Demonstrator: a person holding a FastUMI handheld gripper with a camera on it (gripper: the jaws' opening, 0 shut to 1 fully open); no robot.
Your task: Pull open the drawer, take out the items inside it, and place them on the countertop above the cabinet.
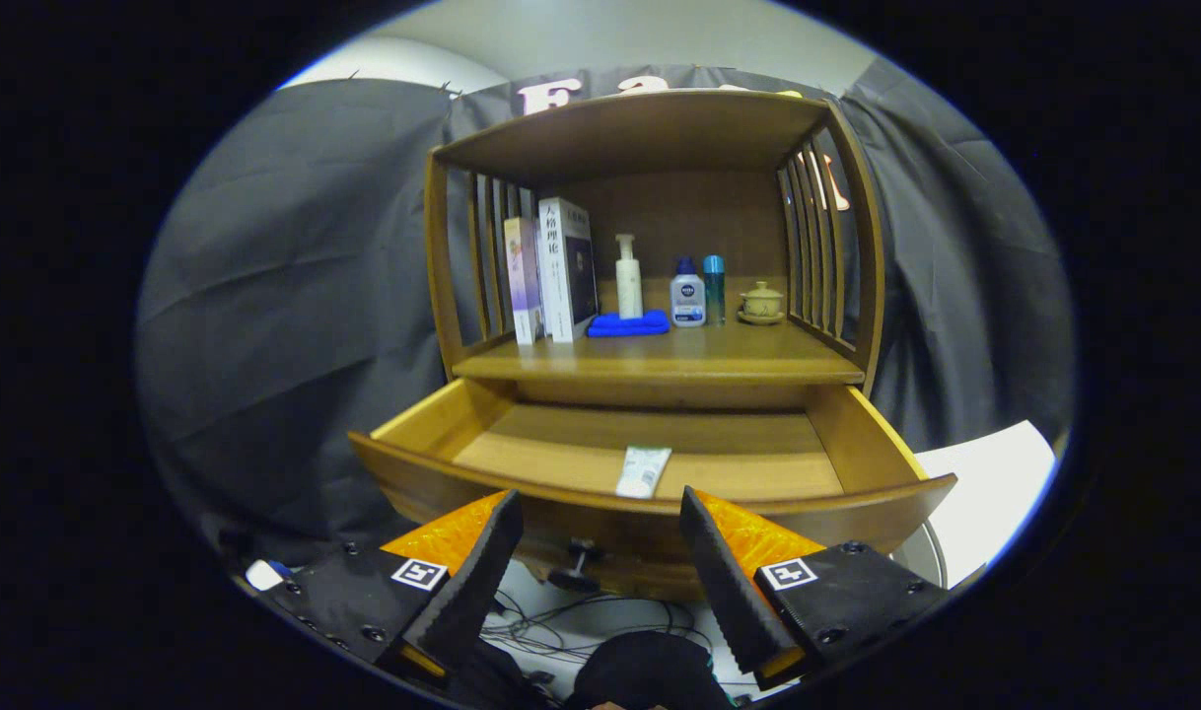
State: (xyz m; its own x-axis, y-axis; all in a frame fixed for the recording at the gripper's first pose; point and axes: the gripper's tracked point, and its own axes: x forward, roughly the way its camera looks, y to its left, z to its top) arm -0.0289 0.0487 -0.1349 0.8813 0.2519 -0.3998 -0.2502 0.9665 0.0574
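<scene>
Hovering fingers spread wide, empty, before open drawer; tube inside.

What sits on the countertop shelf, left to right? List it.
Two books → blue cloth with pump bottle behind it → white bottle → teal bottle → lidded teacup. The hand-held gripper hangs open below the drawer front.

— What stands on the shelf?
— Two upright books at one end, a folded blue cloth beside them, a white pump bottle just behind the cloth.
— Further along?
— A small white bottle with a blue cap, a teal cylinder touching it, then a lidded ceramic cup on a saucer. Cables lie on the floor below.
</scene>
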